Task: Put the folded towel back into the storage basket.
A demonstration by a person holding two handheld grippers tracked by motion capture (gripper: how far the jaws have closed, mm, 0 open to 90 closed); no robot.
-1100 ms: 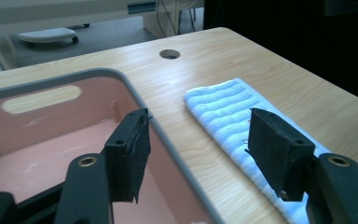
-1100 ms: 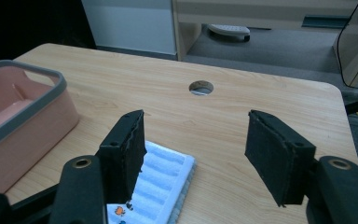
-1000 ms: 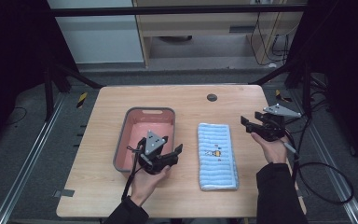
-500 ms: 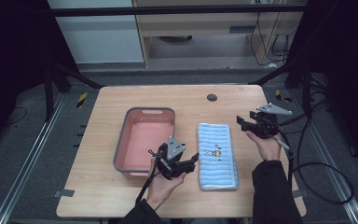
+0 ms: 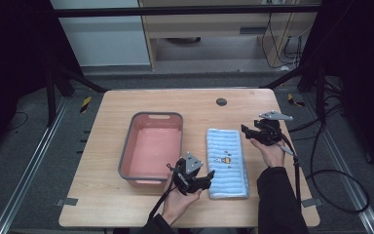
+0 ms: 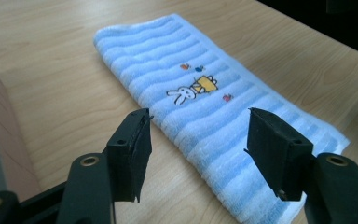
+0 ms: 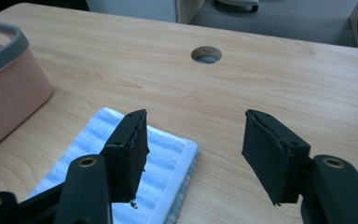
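Observation:
A folded light-blue striped towel (image 5: 227,161) with a small rabbit print lies flat on the wooden table, right of a pink bin (image 5: 152,148) with a grey rim. My left gripper (image 5: 208,176) hovers open at the towel's near left corner; in the left gripper view its jaws frame the towel (image 6: 205,107), nothing between them. My right gripper (image 5: 246,130) stands open just off the towel's far right corner; in the right gripper view the towel's corner (image 7: 135,182) lies below its left jaw.
A round cable hole (image 5: 221,102) sits in the table near the far edge, also seen in the right gripper view as a round cable hole (image 7: 206,54). The bin's wall (image 7: 4,93) stands at the left there. Cables trail off the table's right side.
My left gripper moved right from the bin's near corner to the towel's near left corner. My right gripper shifted left and slightly toward the towel's far right corner.

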